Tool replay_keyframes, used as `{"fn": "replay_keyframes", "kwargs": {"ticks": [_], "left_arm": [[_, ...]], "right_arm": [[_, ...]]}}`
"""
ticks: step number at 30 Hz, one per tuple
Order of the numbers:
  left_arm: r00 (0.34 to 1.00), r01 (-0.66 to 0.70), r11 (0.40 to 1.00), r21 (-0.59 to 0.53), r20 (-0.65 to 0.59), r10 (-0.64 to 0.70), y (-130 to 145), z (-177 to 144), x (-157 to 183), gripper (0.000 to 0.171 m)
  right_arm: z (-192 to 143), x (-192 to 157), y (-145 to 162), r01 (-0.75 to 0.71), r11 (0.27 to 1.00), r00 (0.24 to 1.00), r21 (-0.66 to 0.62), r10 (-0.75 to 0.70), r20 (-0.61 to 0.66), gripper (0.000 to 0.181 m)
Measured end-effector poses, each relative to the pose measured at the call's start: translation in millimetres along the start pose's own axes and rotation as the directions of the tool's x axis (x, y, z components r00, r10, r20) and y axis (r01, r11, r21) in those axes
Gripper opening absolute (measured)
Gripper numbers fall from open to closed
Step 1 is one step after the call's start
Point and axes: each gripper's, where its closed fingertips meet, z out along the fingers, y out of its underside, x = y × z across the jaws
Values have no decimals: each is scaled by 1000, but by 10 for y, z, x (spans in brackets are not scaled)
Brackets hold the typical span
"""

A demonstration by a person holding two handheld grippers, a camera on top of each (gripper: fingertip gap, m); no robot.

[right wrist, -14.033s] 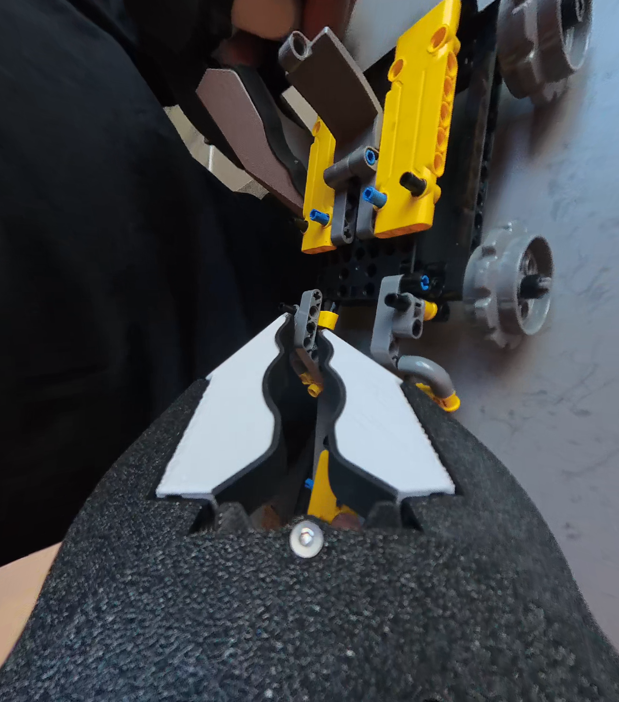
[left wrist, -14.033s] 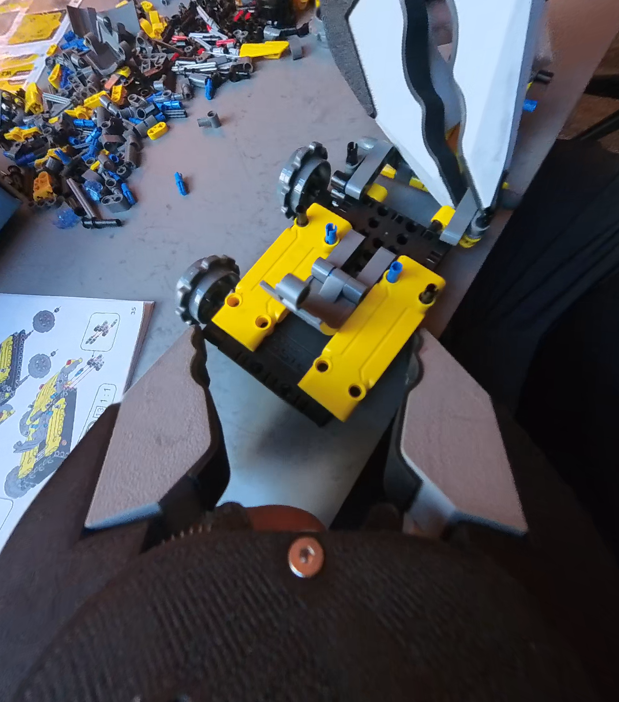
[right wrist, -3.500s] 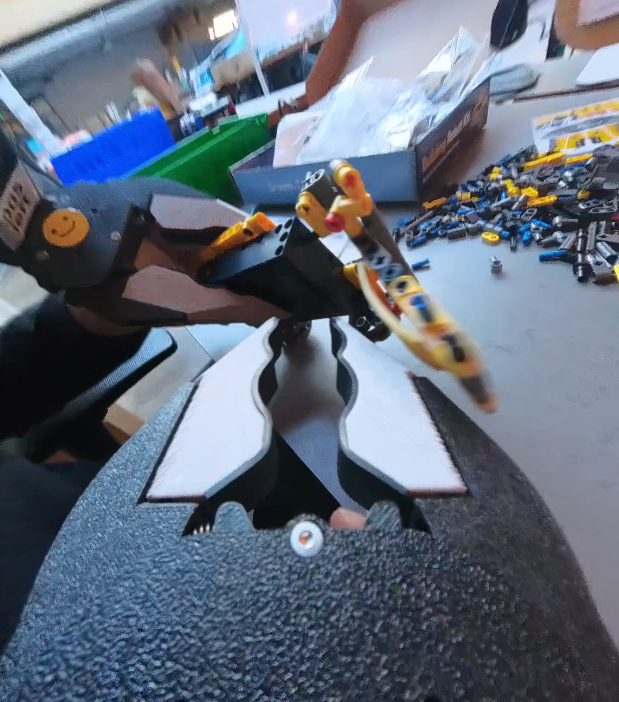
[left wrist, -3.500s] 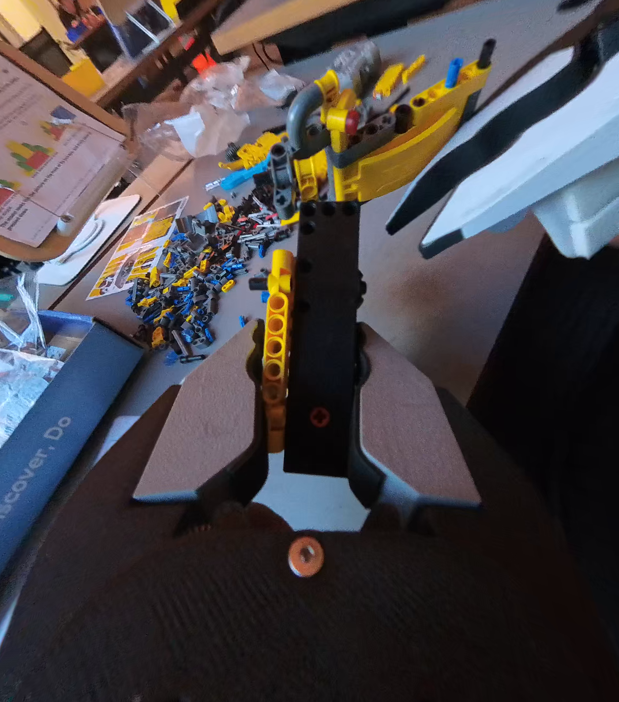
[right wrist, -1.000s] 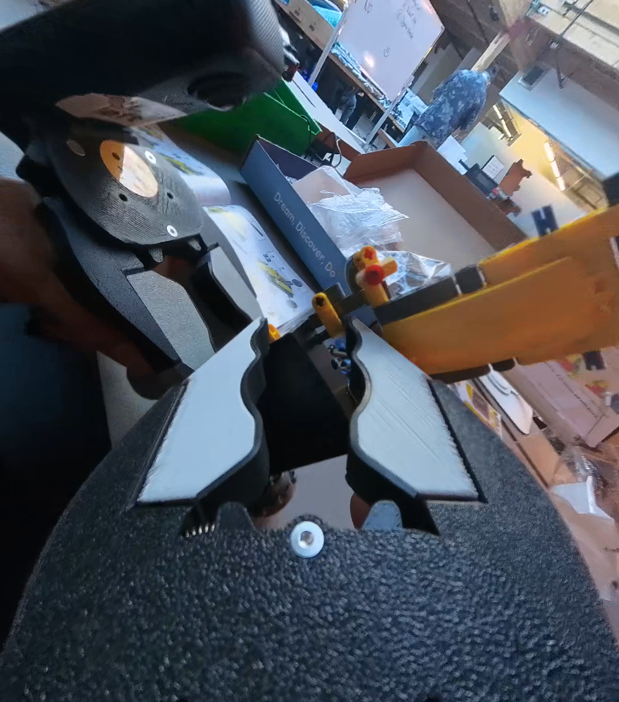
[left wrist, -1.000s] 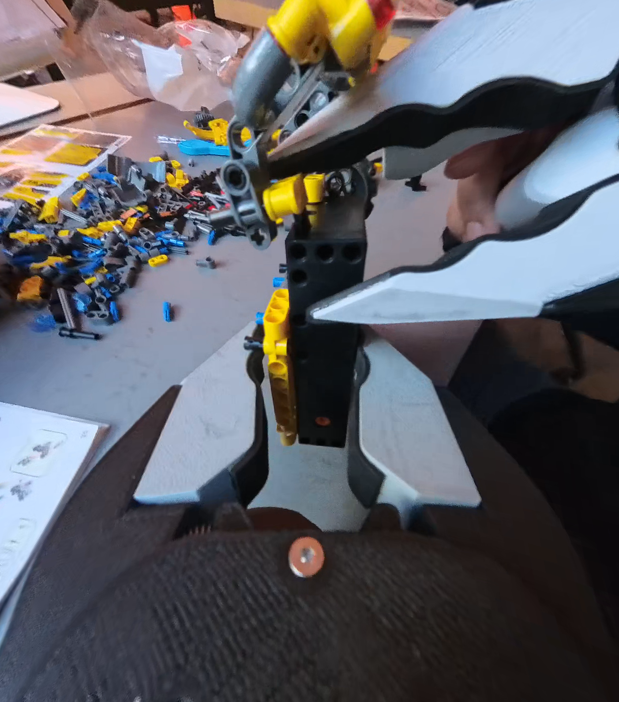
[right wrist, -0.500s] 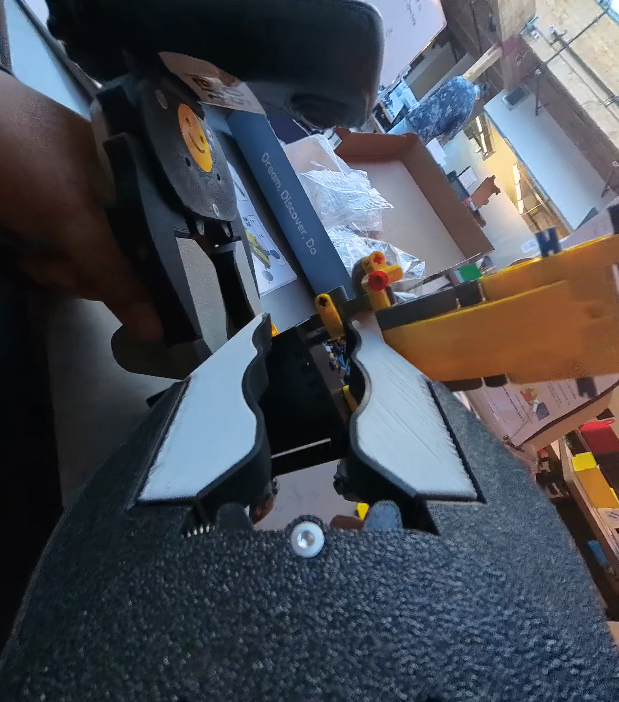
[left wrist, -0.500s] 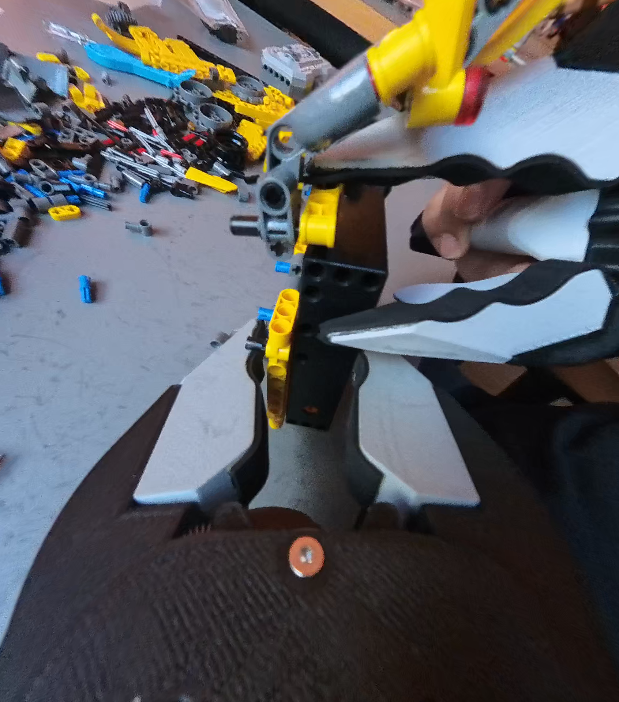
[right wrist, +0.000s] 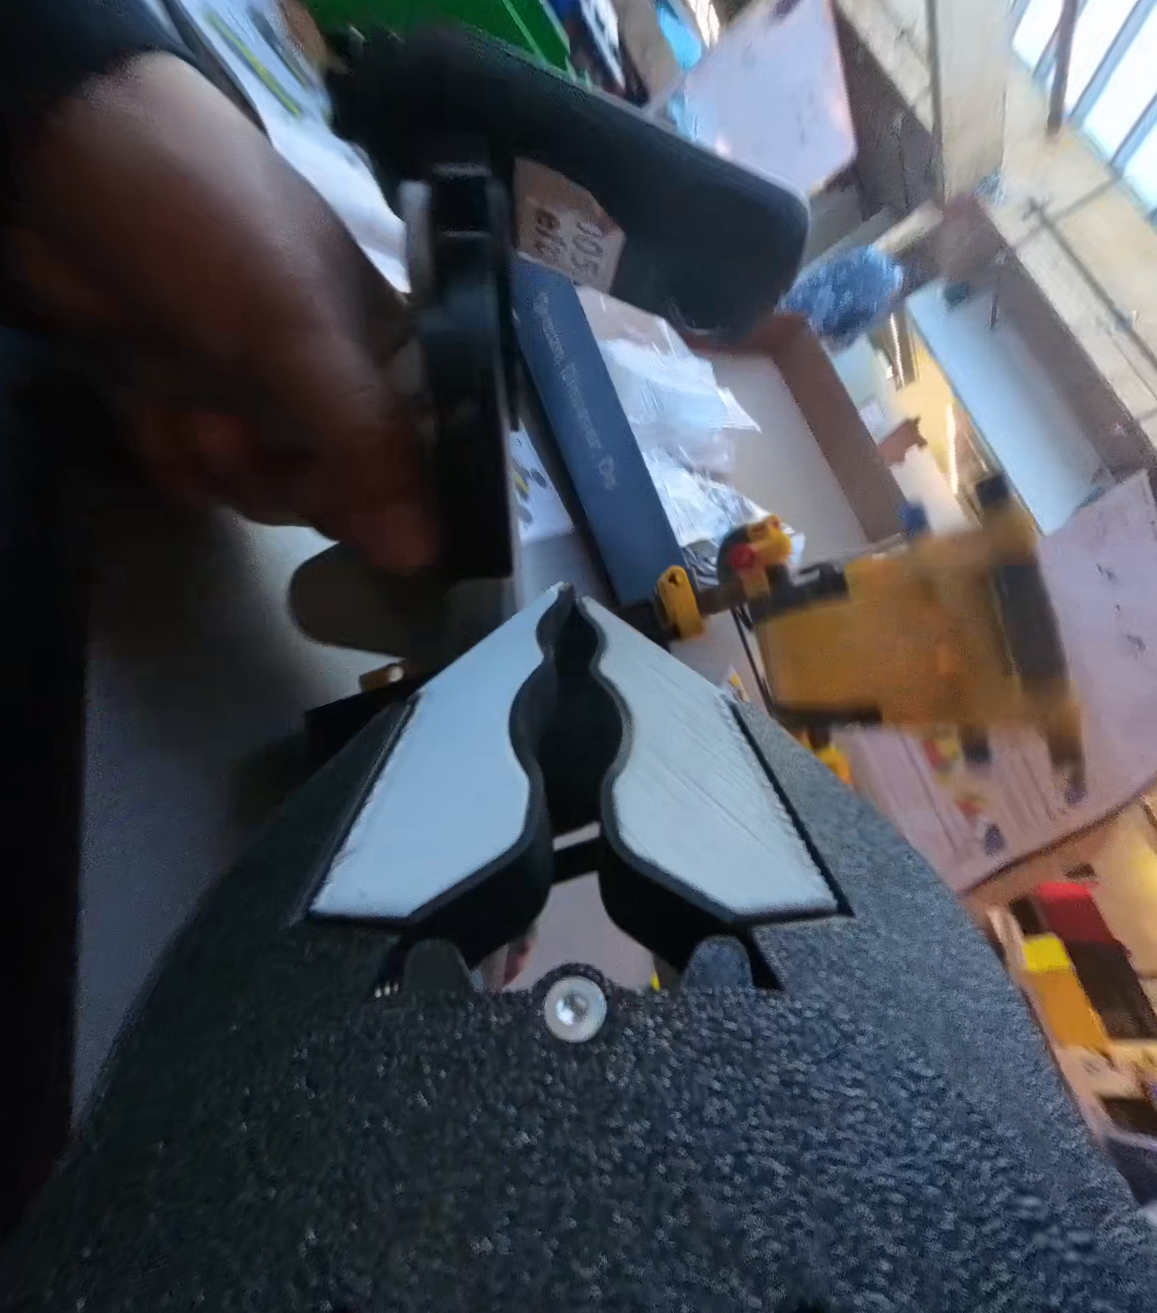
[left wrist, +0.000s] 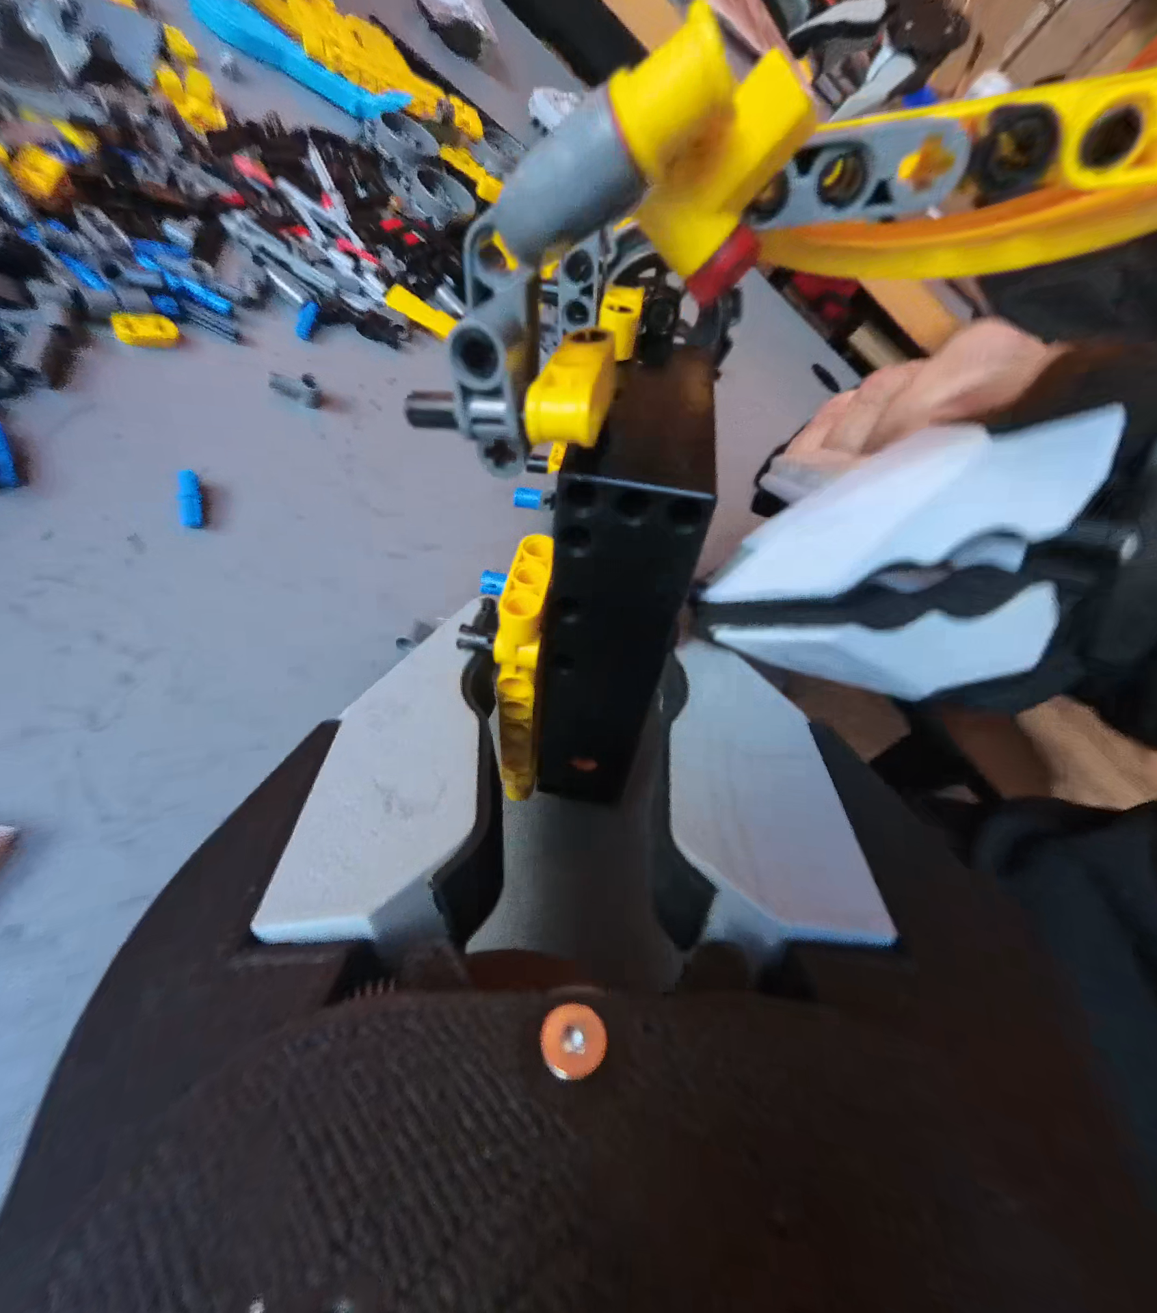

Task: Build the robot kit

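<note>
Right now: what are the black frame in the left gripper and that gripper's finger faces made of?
Black frame: looks like moulded plastic, semi-gloss, with rows of round pin holes. Left gripper fingers: flat, matte grey faces, likely printed plastic; can't be sure.

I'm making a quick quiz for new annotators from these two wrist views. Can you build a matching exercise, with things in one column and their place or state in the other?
Things:
1. left gripper
2. right gripper
3. loose blue pin
4. pile of small building parts

States or places:
A. lies alone on the grey table
B. fingers shut, nothing between them
C. spread over the far side of the table
D. clamped on the black and yellow model

Pairs: 1-D, 2-B, 3-A, 4-C
</note>
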Motion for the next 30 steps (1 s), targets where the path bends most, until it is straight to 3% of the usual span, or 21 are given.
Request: {"fn": "replay_keyframes", "kwargs": {"ticks": [4, 8, 12, 15, 17, 20, 23, 26, 28, 30], "left_arm": [[997, -60, 998, 1, 52, 60, -17, -23, -42, 42], [989, -100, 995, 20, 110, 97, -75, -14, -90, 42], [981, -148, 989, 2, 129, 146, -63, -18, -88, 42], [963, -238, 971, -31, 121, 240, -57, -26, -64, 42], [942, -313, 948, -64, 102, 318, -63, -16, -26, 42], [903, -410, 906, -103, 95, 419, -87, 7, 9, 41], [871, -469, 874, -130, 94, 482, -107, 25, 18, 41], [834, -520, 838, -164, 114, 540, -140, 42, -9, 42], [817, -540, 824, -170, 131, 562, -173, 49, -51, 41], [832, -522, 836, -168, 116, 543, -193, 58, -67, 41]], "right_arm": [[-84, 94, -24, -281, 959, 955, 27, 277, 108, 0], [-104, 181, 15, -400, 917, 916, 19, 398, 55, 5], [-418, 244, -338, -489, 861, 872, 140, 477, 108, 13], [-740, 704, -494, -599, 787, 800, 147, 584, 136, 10], [-784, 1085, -353, -614, 789, 784, 14, 608, 125, 12], [-637, 1192, -332, -598, 761, 674, -250, 647, 357, 15], [-414, 967, -362, -415, 775, 558, -476, 631, 539, 31], [-238, 688, -157, -157, 740, 521, -654, 625, 581, 37], [-250, 570, -160, -55, 708, 465, -704, 642, 609, 36], [-251, 605, -178, -8, 699, 481, -715, 629, 610, 27]]}}
